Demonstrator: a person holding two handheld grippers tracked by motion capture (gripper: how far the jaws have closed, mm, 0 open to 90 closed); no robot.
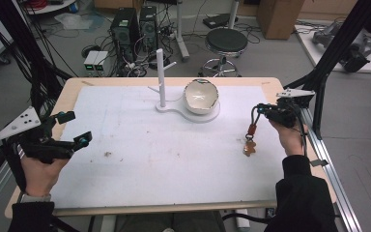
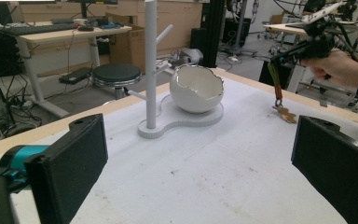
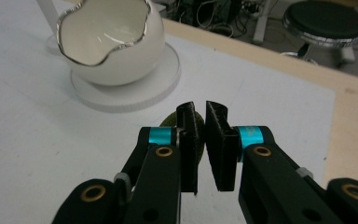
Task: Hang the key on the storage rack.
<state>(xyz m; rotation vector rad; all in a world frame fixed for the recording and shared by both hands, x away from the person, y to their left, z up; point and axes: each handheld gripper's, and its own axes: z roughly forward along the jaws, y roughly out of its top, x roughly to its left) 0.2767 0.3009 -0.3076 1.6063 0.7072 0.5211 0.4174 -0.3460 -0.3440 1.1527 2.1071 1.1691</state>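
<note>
- the left tool was held by the left hand over the left edge of the bench, and its two black jaws stood wide apart with nothing between them.
- in the left gripper view the same jaws rose at the two sides of the picture, far from each other, above the white mat.
- the right tool was held by the right hand above the right part of the white mat, near the right edge of the bench.
- in the right gripper view its jaws were almost together, with only a thin gap; a dark strap seemed to pass between them, so the tool was closed on the strap.
- a keychain hung down from the right tool: a dark looped strap, a red-brown piece below it, and a small brown charm at the bottom.
- the charm was touching the mat or just above it; i could not tell which.
- a white stand with short side pegs stood upright at the far middle of the mat.
- a white bowl shaped like a broken eggshell, with a silver rim, sat on the round part of the base of the stand, just right of the pole.
- the keychain was well apart from the stand and the bowl, to their right and nearer to the person.
- a black round stool stood on the floor behind the bench.
</note>
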